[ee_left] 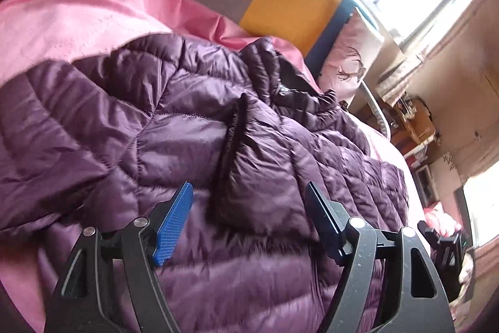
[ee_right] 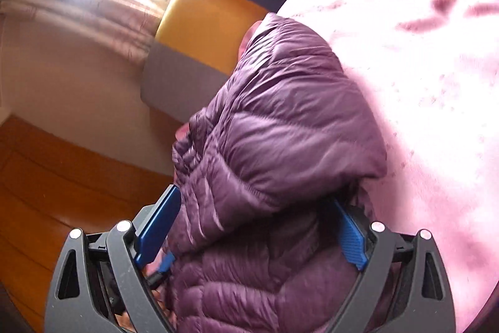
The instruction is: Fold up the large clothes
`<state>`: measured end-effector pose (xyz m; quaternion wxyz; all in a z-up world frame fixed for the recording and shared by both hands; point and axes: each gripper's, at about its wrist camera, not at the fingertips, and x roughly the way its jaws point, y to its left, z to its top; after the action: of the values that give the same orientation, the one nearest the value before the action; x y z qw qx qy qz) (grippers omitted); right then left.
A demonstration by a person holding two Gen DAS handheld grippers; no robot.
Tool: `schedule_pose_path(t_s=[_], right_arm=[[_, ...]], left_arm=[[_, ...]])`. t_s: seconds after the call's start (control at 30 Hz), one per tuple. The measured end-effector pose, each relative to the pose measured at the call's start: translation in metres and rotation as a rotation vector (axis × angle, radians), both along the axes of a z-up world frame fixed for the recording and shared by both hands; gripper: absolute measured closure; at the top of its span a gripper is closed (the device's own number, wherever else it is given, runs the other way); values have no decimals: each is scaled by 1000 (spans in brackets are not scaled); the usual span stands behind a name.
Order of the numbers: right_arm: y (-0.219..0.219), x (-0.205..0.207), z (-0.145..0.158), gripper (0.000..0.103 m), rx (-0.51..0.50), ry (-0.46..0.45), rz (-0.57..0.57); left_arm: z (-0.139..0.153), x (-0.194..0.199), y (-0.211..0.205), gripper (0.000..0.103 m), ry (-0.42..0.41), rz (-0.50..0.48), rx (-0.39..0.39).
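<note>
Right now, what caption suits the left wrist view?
Open left gripper above a purple puffer jacket on pink bedding.

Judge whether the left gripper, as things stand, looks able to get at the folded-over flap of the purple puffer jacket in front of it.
Probably yes. The left gripper is open and the purple puffer jacket lies right ahead on the pink bedcover. Its flap sits between the fingers' line, with nothing over it.

no readable text, labels or numbers
</note>
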<state>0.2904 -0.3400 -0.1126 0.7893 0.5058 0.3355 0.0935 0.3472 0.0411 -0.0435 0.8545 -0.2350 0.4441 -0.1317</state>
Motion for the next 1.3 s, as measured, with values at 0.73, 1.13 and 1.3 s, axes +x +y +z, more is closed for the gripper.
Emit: schedule_pose_path(t_s=[0.73,1.13,1.3], right_arm=[[-38,-10,34,24,-151,-31,18],[32,43,82,24,-590,-45,133],[32,99,34,25,-686,108,142]], left_arm=[[-4,-23,29,98,-38,43,167],[10,-26,0,98,-118,-24,242],[2,-30,10,98,-106,24,246]])
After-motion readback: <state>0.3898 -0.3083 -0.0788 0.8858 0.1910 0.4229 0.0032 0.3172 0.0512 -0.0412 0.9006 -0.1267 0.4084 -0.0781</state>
